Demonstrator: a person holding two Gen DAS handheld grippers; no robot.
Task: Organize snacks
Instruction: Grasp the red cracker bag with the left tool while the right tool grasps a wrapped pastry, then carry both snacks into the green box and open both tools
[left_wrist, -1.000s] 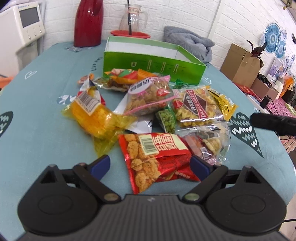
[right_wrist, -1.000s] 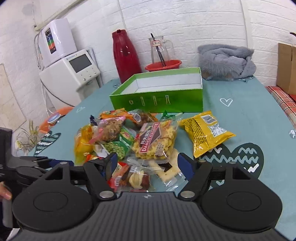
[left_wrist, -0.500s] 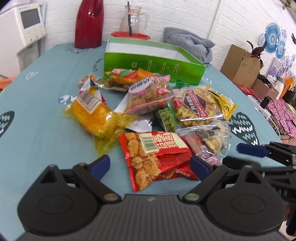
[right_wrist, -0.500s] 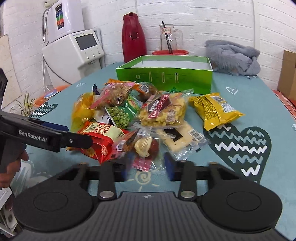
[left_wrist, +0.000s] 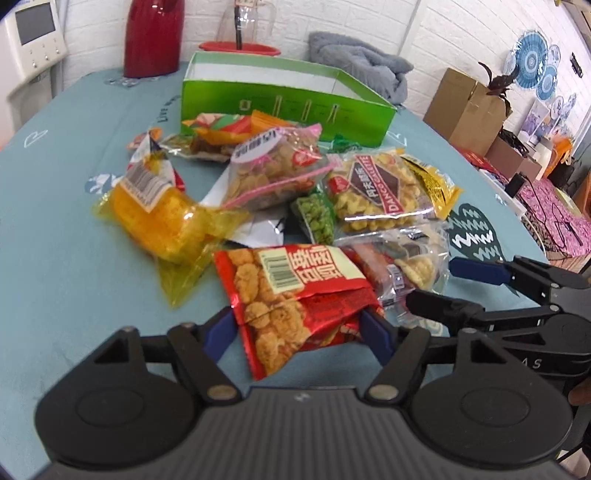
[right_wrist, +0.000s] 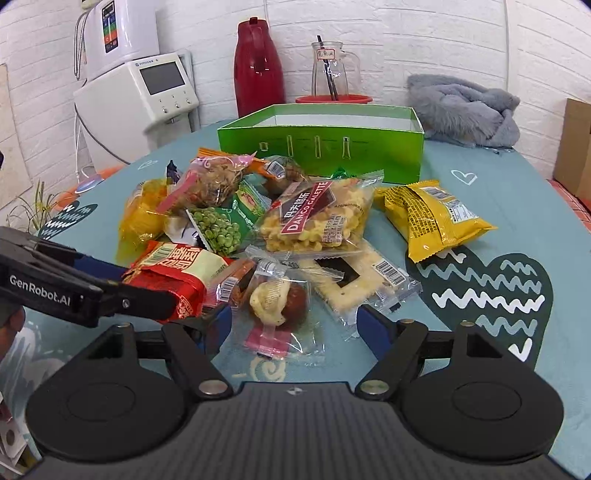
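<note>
A pile of snack packets lies on the teal table in front of an open green box. My left gripper has its jaws closed against the sides of the red rice-cracker packet, which buckles between them; that packet also shows in the right wrist view. My right gripper is open around a clear packet with a red-and-white sweet. It does not squeeze it. My right gripper also shows in the left wrist view, open.
Other packets: yellow puffs, pink-edged crackers, green peas, Danco Galette, yellow bag, flat cracker. A red flask, glass jug and grey cloth stand behind the box.
My left gripper moved forward and closed on the red packet, which crumpled. My right gripper came in over the sweet packet and its jaws, narrower half a second ago, opened wider.
</note>
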